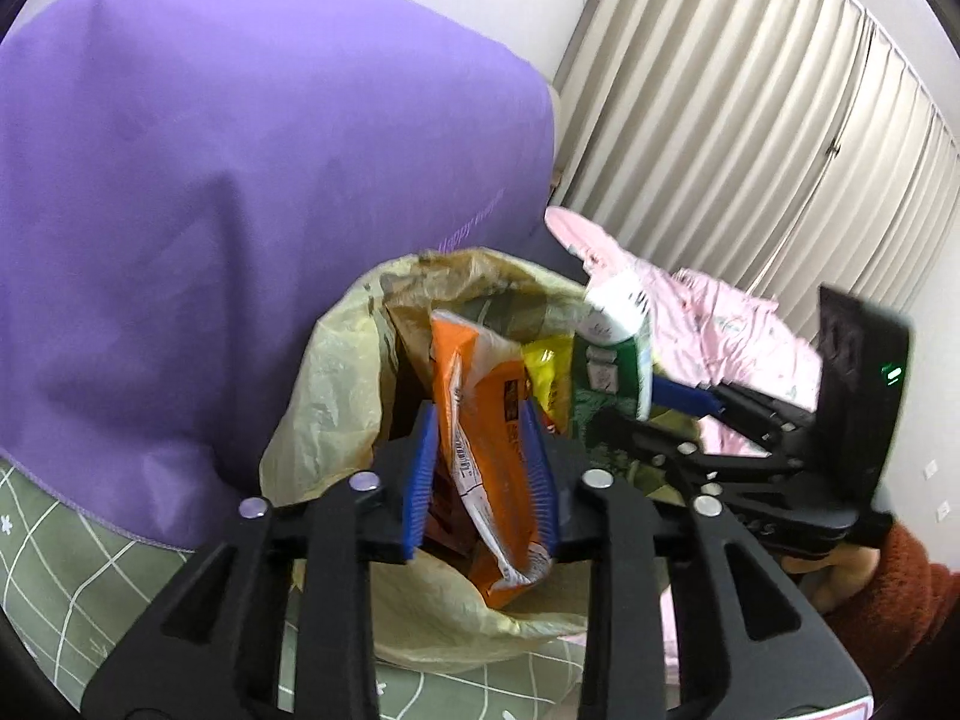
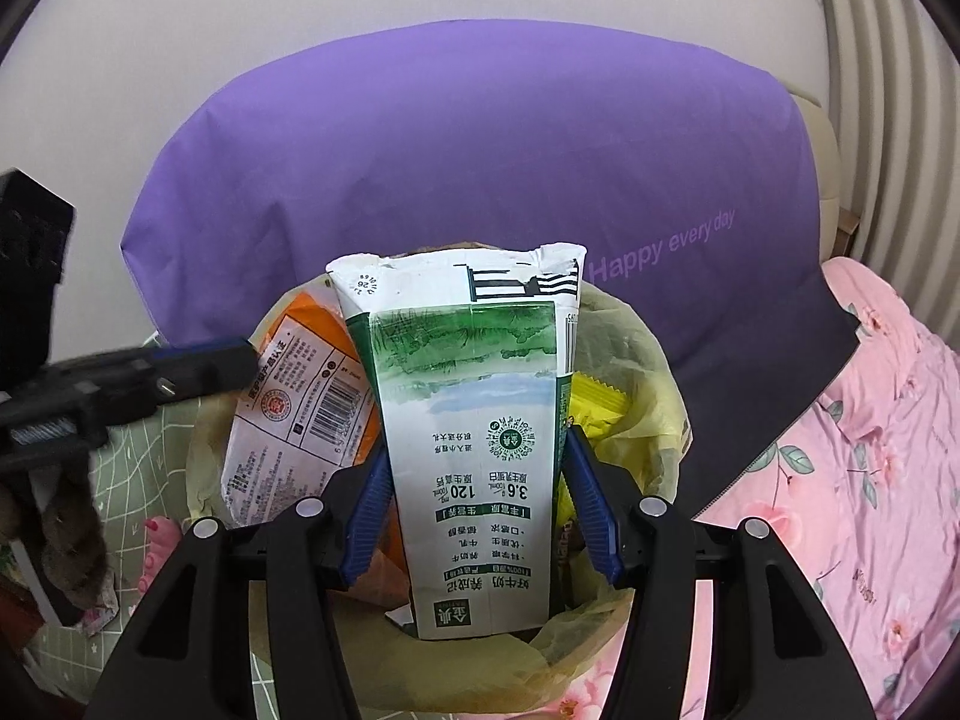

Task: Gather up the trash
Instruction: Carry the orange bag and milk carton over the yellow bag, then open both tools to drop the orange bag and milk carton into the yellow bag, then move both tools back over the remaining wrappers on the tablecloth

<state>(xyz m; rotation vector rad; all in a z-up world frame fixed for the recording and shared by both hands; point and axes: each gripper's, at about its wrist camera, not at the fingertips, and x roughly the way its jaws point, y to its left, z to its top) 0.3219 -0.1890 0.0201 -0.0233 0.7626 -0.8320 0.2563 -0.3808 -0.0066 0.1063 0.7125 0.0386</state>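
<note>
the left tool (image 1: 480, 456) has its blue pads (image 1: 420, 480) pressed in on an orange snack wrapper (image 1: 486, 420), which stands nearly upright between them, its crumpled lower end hanging down toward 6 o'clock. the wrapper sits right over the mouth of a yellowish trash bag (image 1: 336, 396), whose rim opens up behind it toward 12 o'clock. deeper in the bag, at about 1 o'clock from the wrapper, a yellow packet (image 1: 543, 369) shows.

the right tool (image 2: 474, 504) is closed on a flattened green and white milk carton (image 2: 474, 420), one blue finger against each side edge, the torn top of the carton pointing to 12 o'clock. from this side the carton hangs over the same trash bag (image 2: 636, 360); the orange snack wrapper (image 2: 294, 408) is at 9 o'clock of it, close alongside, and the yellow packet (image 2: 591, 408) is at 3 o'clock, down in the bag.

in the left view the milk carton (image 1: 612, 360) and the right tool (image 1: 684, 396) come in from 3 o'clock, just beside the wrapper.

behind the bag stands a big purple pillow (image 2: 480, 180). a pink floral quilt (image 2: 870, 450) lies at 3 o'clock, a green checked sheet (image 1: 72, 546) at 8 o'clock.
</note>
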